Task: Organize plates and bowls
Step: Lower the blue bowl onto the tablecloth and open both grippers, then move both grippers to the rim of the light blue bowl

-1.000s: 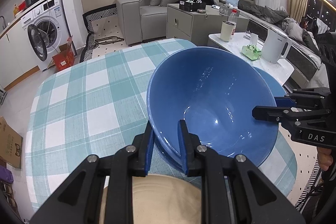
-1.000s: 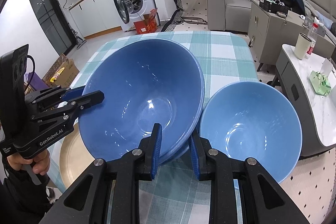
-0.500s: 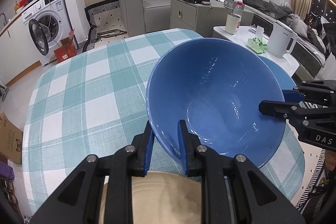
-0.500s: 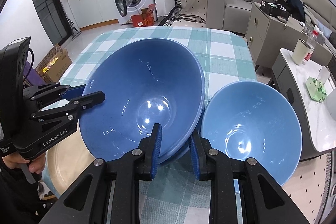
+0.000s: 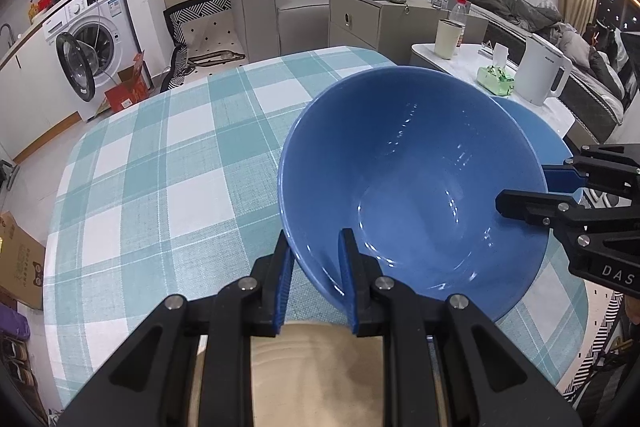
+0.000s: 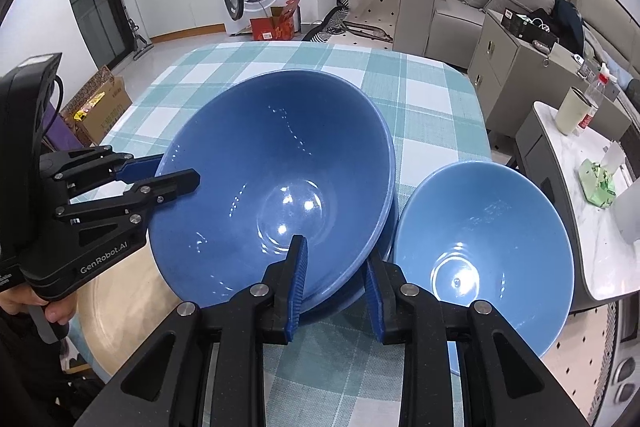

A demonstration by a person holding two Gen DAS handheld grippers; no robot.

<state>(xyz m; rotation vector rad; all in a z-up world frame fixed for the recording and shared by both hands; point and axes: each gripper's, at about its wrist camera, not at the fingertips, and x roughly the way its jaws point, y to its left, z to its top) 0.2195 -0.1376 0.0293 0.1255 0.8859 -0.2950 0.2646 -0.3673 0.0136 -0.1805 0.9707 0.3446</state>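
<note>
A large dark-blue bowl (image 5: 412, 187) (image 6: 276, 183) is held tilted over the checked tablecloth, seemingly nested in another blue bowl whose rim shows beneath it in the right wrist view. My left gripper (image 5: 314, 247) is shut on its near rim. My right gripper (image 6: 334, 259) straddles the opposite rim with its jaws a little apart. A smaller light-blue bowl (image 6: 484, 247) stands on the table just right of it. A beige plate (image 5: 320, 371) (image 6: 120, 295) lies under my left gripper.
The round table with the teal checked cloth (image 5: 160, 179) ends close behind the bowls. A white side table (image 6: 588, 211) with a kettle (image 5: 544, 75), a cup and tissues stands beyond the right edge. A sofa and a washing machine are farther off.
The large bowl has tipped a little more and shifted slightly. The right gripper's jaws stand wider apart than before. The left gripper keeps its hold.
</note>
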